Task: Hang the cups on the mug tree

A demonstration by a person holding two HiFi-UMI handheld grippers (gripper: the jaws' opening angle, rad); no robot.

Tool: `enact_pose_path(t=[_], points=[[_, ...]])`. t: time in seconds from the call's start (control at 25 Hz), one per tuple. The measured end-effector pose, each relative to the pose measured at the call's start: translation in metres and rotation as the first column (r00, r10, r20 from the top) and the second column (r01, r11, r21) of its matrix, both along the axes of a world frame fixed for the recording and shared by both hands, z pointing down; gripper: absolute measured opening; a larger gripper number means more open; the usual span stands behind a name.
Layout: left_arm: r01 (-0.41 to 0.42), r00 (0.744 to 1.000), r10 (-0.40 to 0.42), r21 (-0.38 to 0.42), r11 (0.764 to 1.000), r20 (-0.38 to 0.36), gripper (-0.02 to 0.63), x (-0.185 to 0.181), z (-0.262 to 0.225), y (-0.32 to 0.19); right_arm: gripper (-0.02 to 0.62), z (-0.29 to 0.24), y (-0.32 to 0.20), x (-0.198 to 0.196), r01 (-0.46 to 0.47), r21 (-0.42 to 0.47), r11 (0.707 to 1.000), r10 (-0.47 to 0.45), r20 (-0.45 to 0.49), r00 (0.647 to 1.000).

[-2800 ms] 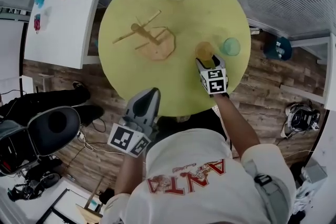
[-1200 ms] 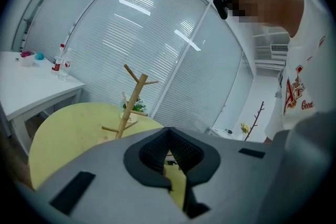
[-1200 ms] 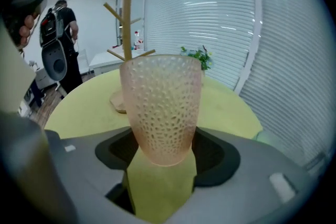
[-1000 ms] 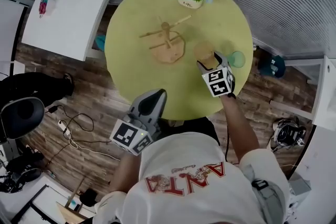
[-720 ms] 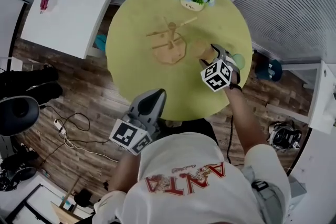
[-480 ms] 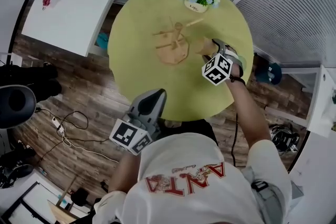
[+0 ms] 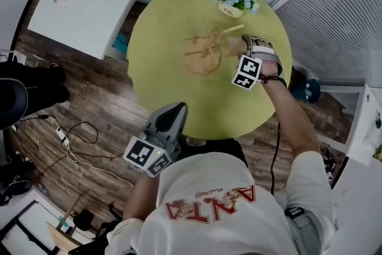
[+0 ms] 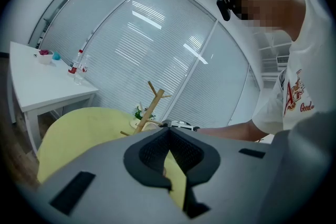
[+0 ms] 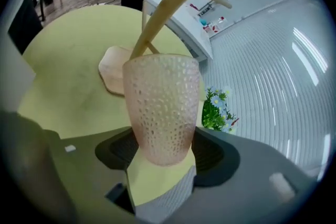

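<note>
- The left gripper (image 7: 169, 111) hangs on the near side of the mug tree (image 7: 203, 55), off the edge of the table (image 7: 179, 98). Its jaws are together on nothing, so I judge it spare for now.
- The right gripper (image 9: 163, 152) is clamped on the pink dimpled cup (image 9: 163, 110) just beside the tree, mouth tipped toward the stem, likely to slip over a peg.
- Only the right gripper view shows that grip. Only the head view shows the flower pot (image 7: 237, 0) beyond the tree.
</note>
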State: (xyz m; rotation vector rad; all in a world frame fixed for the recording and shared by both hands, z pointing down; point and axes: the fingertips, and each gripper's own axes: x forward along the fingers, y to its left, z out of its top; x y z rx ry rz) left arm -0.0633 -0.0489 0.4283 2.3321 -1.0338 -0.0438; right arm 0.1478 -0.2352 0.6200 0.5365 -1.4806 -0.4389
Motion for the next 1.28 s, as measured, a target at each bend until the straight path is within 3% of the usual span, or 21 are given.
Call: enact_pose_path(t=[0.12, 0.24, 0.44, 0.84, 1.28], points=[[0.010, 1.000, -0.010, -0.006, 1.000, -0.010, 0.009, -0.004, 0.001, 0.000, 0.305, -0.006, -0.009, -0.002, 0.118, 0.037, 0.992, -0.112, -0.147, 0.983], [0.020, 1.000, -0.020, -0.010, 1.000, -0.018, 0.009, -0.007, 0.001, 0.000, 0.305, -0.007, -0.016, -0.006, 0.218, 0.043, 0.975, -0.198, -0.273, 0.941], [0.037, 0.999, -0.038, -0.021, 0.999, -0.031, 0.009, -0.014, 0.004, 0.001, 0.305, -0.005, -0.020, -0.008, 0.281, 0.020, 0.960, -0.250, -0.393, 0.885], [0.053, 0.998, -0.054, -0.027, 0.998, -0.041, 0.009, -0.025, 0.007, 0.003, 0.307, -0.006, -0.015, -0.020, 0.283, -0.010, 0.959, -0.256, -0.454, 0.854], [0.059, 0.997, -0.060, -0.031, 0.998, -0.041, 0.009, -0.033, 0.008, 0.004, 0.308, -0.003, -0.011, -0.044, 0.338, 0.020, 0.941, -0.297, -0.431, 0.852]])
